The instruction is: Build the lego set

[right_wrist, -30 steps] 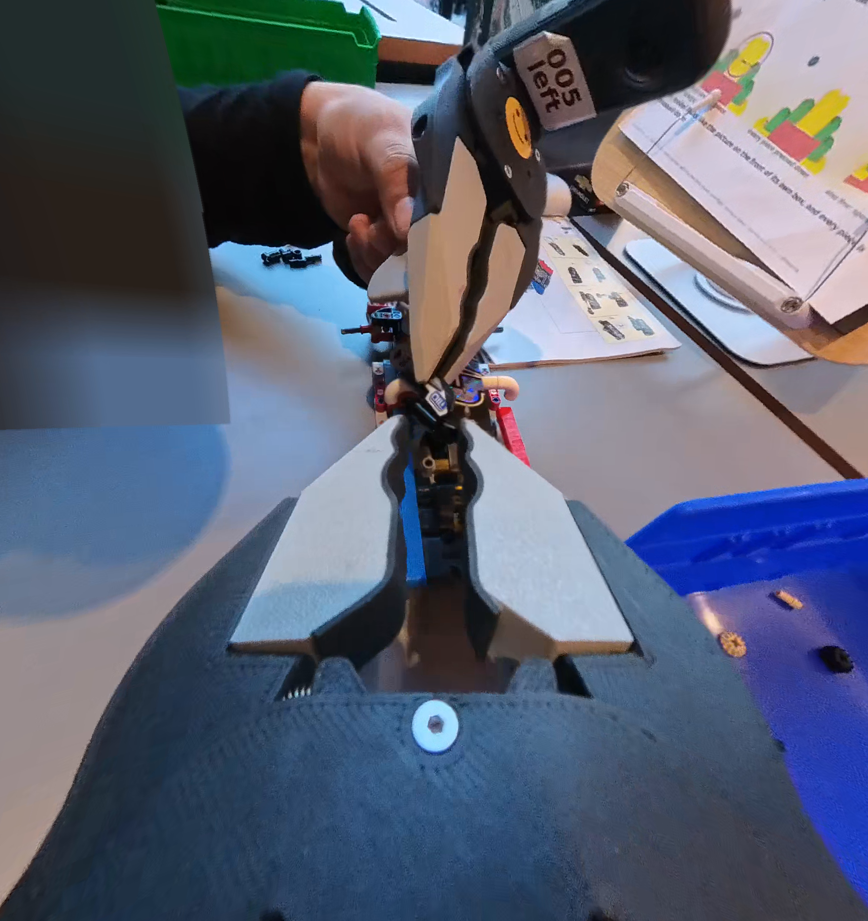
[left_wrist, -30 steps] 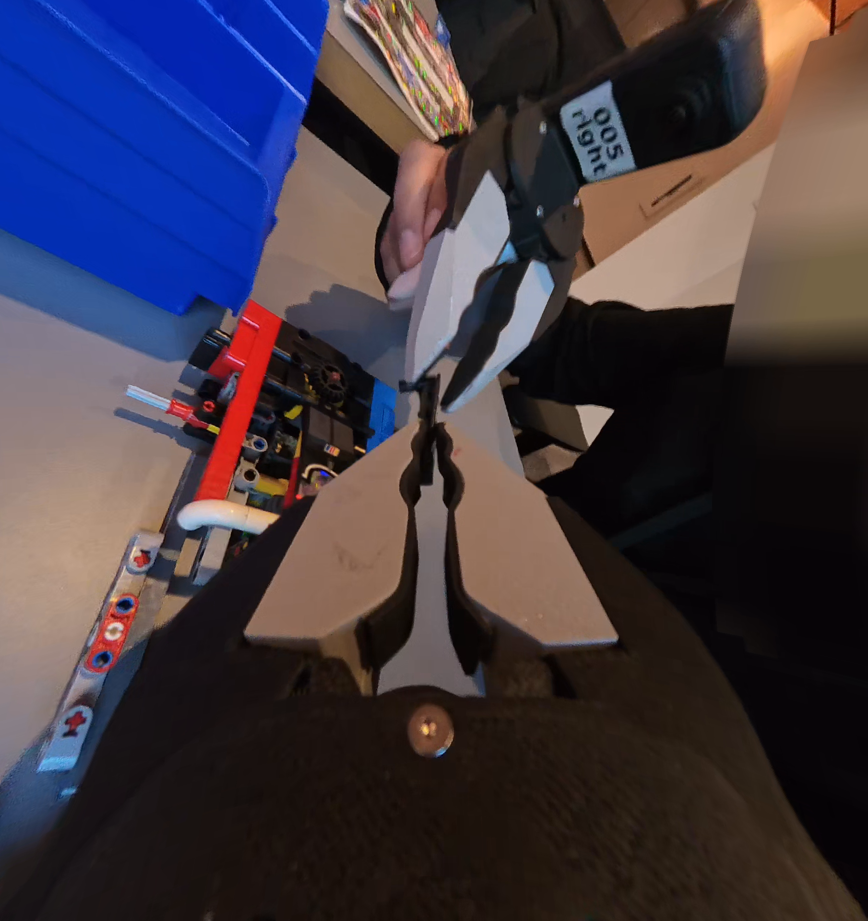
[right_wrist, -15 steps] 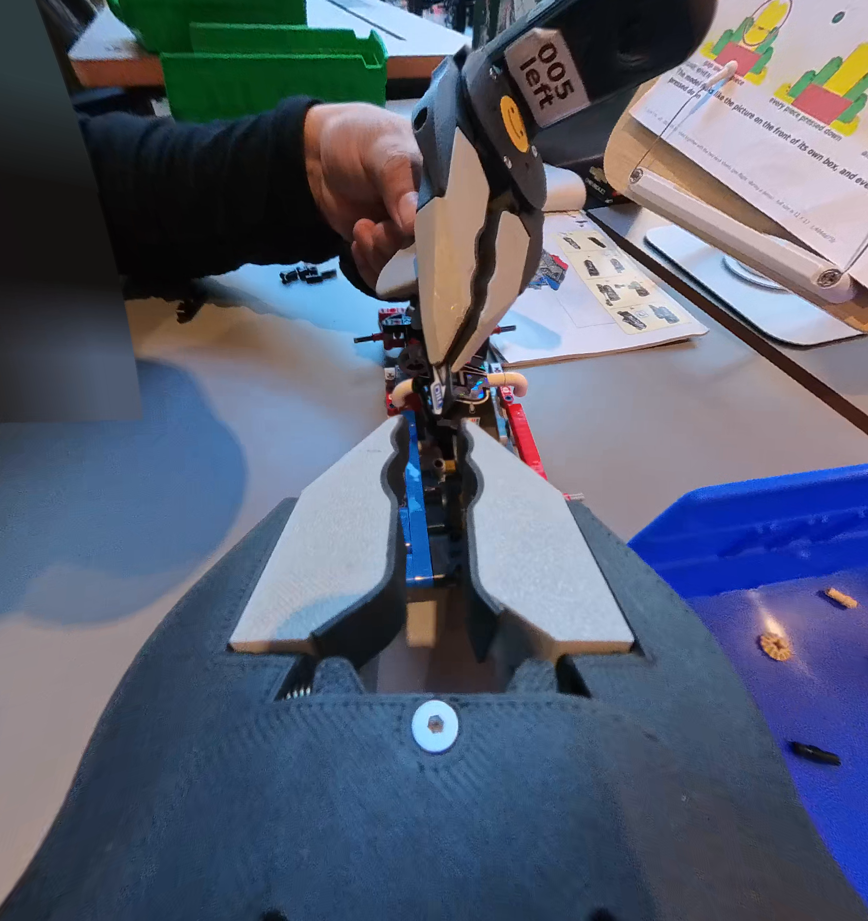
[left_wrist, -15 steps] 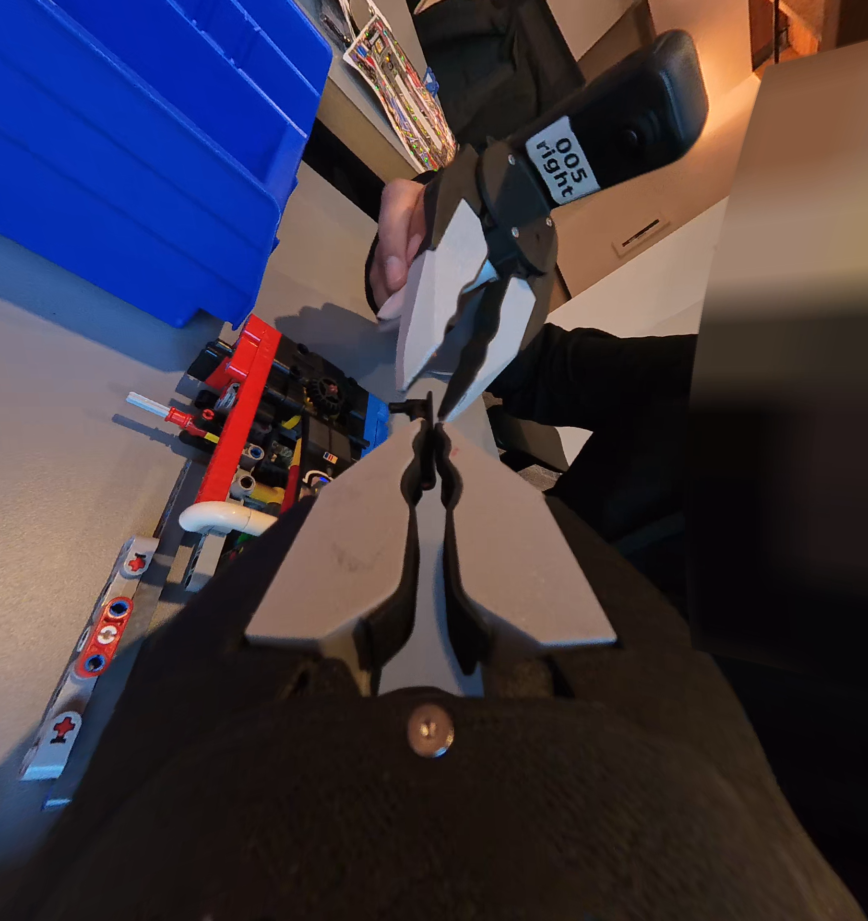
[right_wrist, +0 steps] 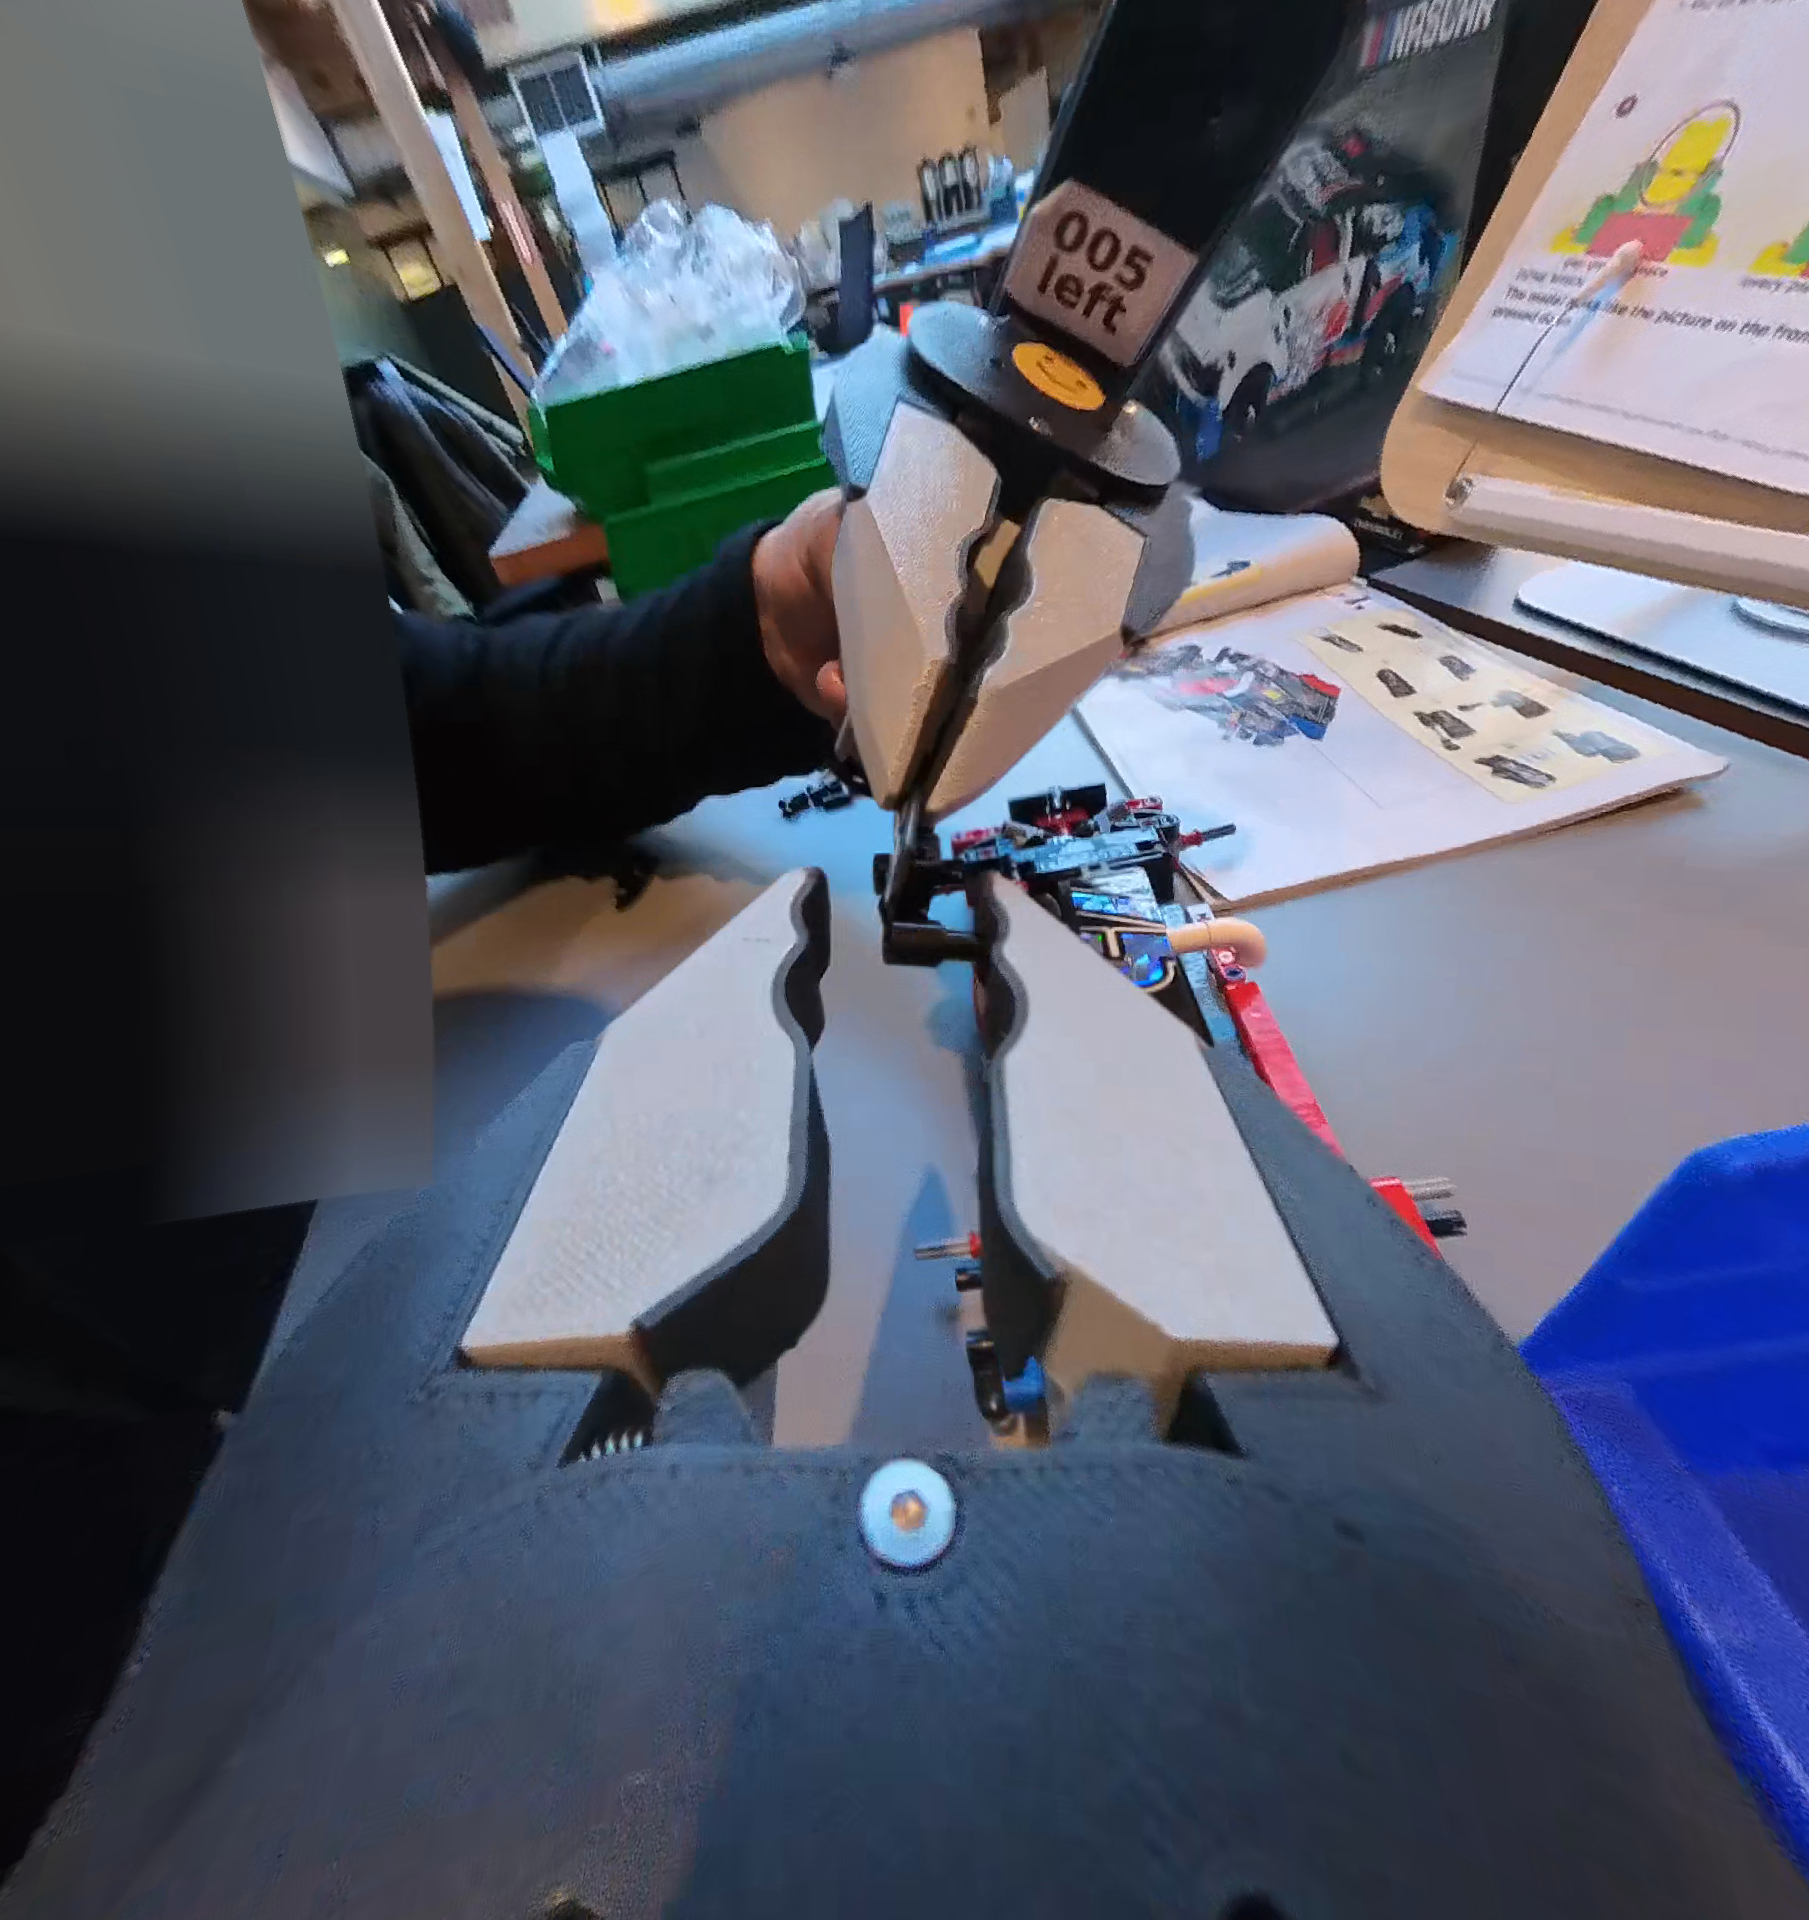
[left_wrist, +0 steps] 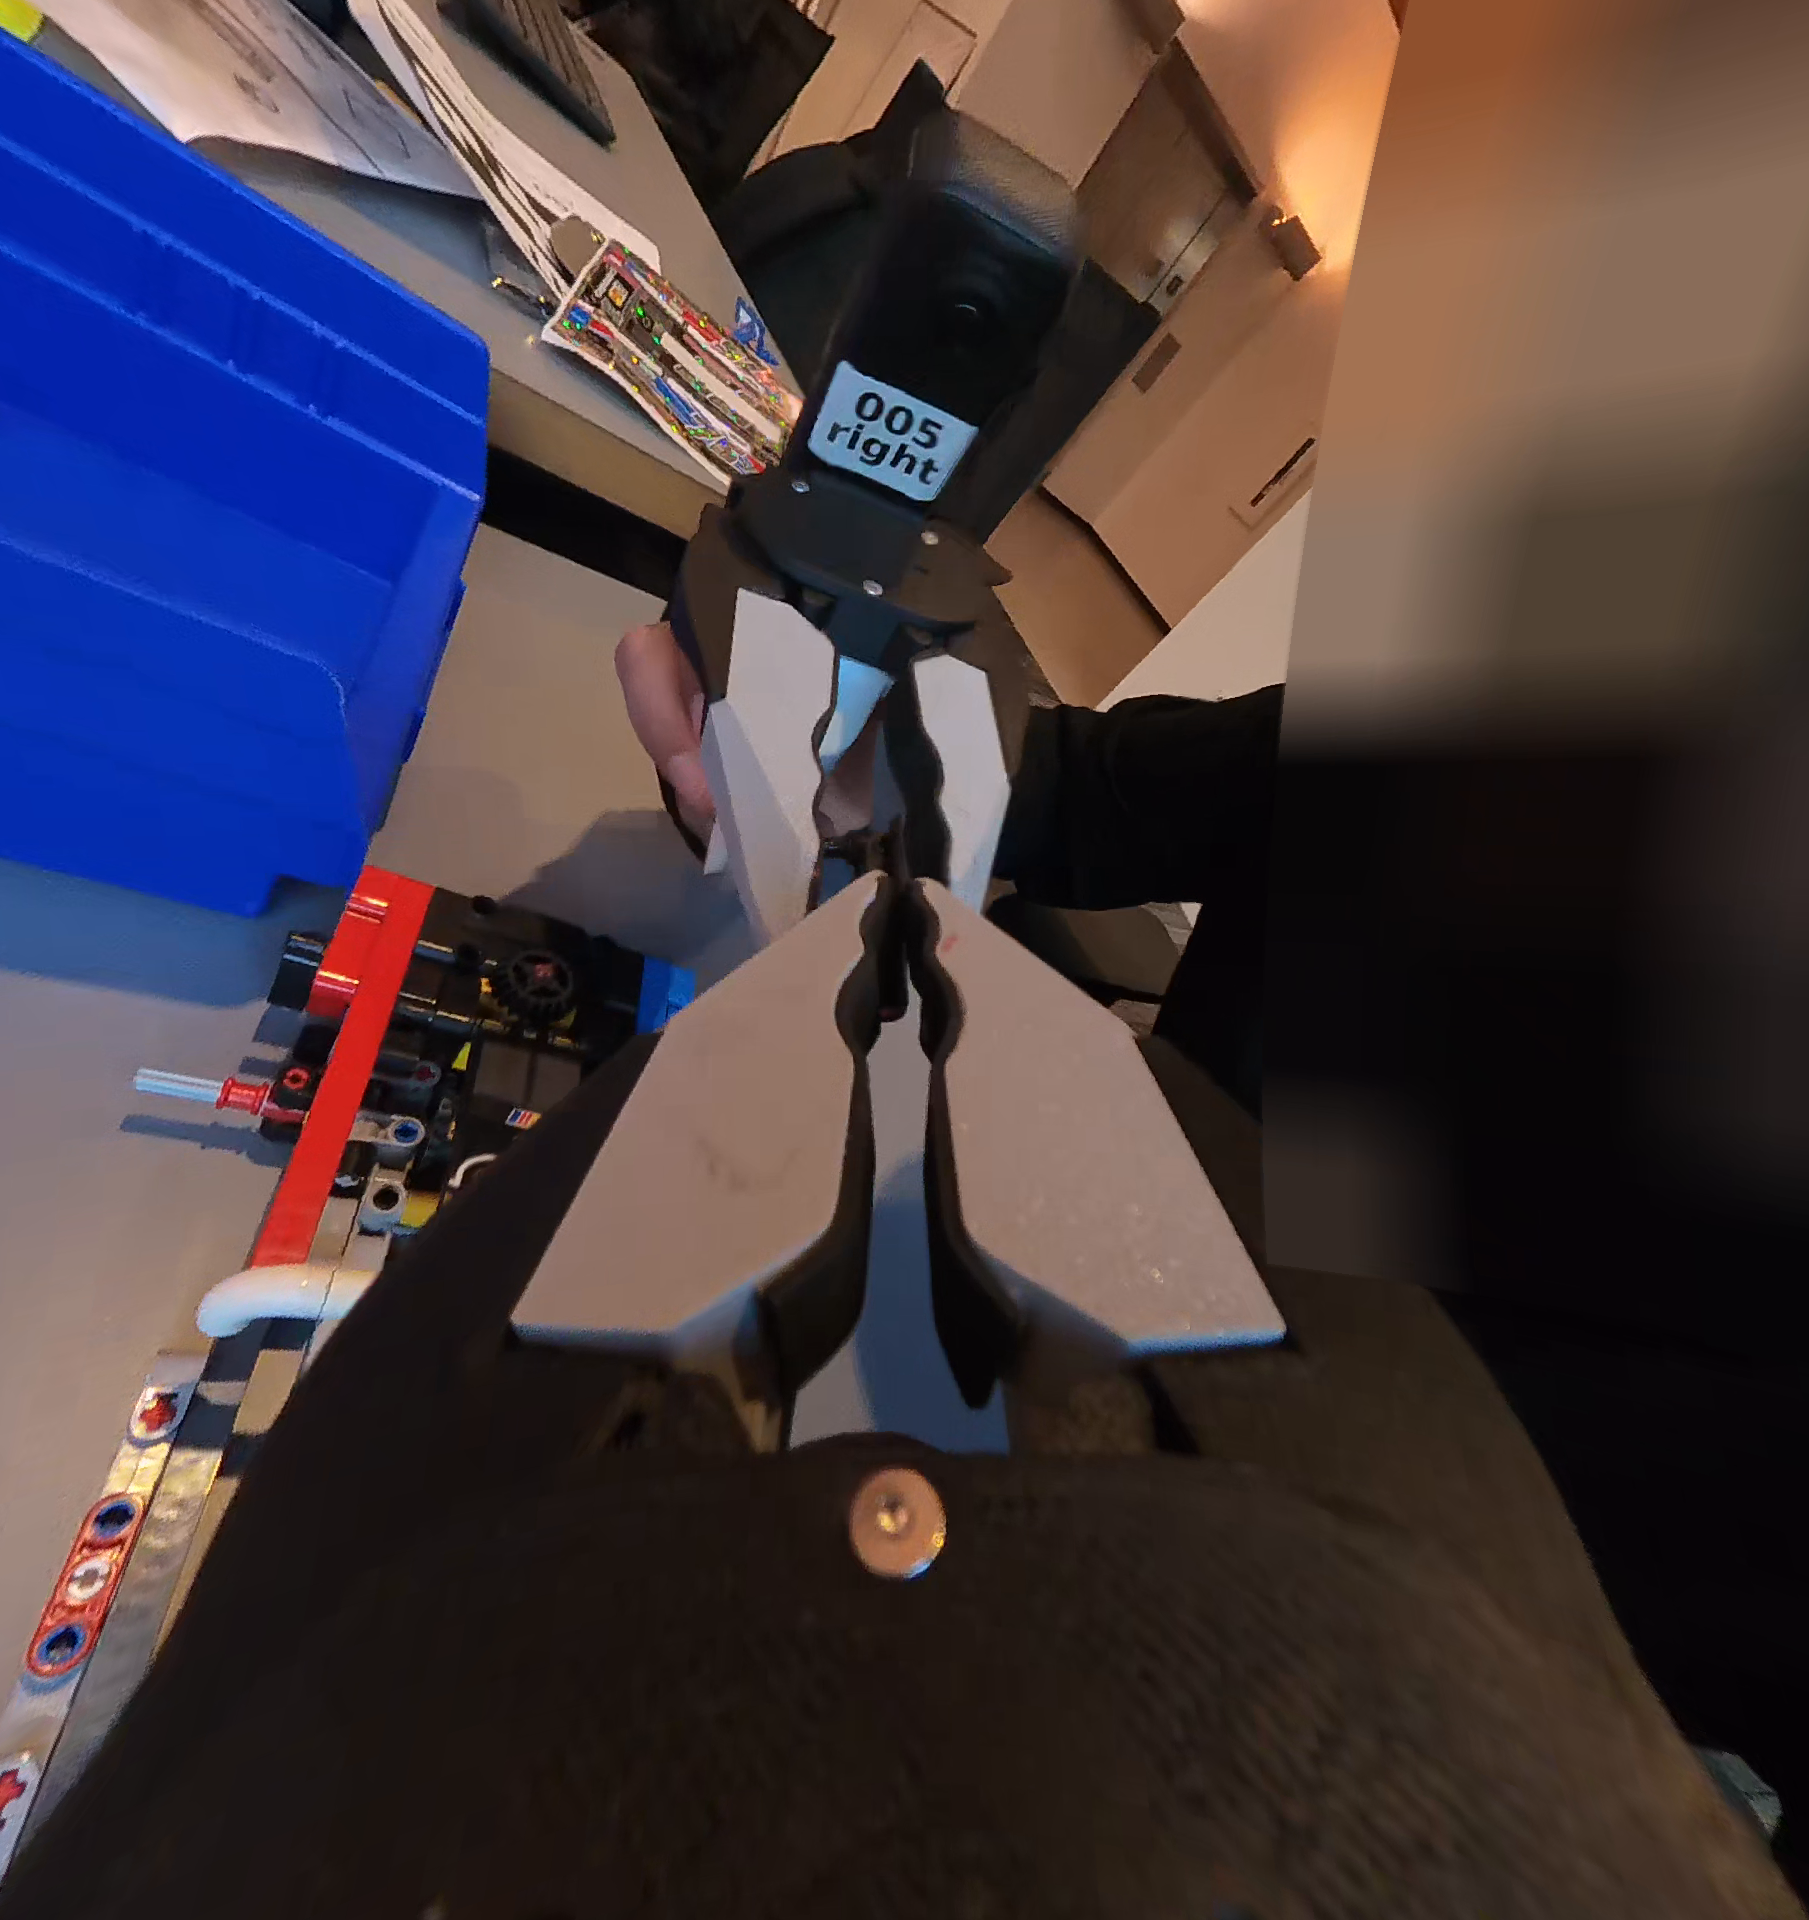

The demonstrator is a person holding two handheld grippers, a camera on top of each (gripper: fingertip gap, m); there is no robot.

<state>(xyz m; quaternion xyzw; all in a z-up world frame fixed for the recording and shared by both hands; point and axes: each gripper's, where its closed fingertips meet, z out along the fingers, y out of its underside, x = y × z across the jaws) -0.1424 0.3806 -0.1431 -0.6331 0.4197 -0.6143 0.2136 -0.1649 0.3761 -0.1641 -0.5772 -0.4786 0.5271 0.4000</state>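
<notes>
The partly built lego car (left_wrist: 443,1039), black with a red side beam and blue end, lies on the grey table; in the right wrist view it (right_wrist: 1087,862) sits beyond my fingers. My left gripper (left_wrist: 895,894) is shut on a small black L-shaped lego piece (right_wrist: 915,904), which hangs from its tips (right_wrist: 905,800) above the table. My right gripper (right_wrist: 905,899) is open, its jaws standing either side of that piece, the right finger close against it. In the left wrist view the right gripper (left_wrist: 858,821) points toward my left fingertips.
A blue bin (left_wrist: 152,520) stands beside the car; it also shows at the right (right_wrist: 1710,1403). An instruction booklet (right_wrist: 1399,707), a document stand (right_wrist: 1658,312), the lego box (right_wrist: 1326,260) and green bins (right_wrist: 692,447) lie behind. A grey beam with red connectors (left_wrist: 79,1579) lies near. The grippers are tip to tip, or close to it.
My right gripper has opened wide from nearly shut. Both grippers have risen and tilted up from the car, and the left still holds the black piece at its tips.
</notes>
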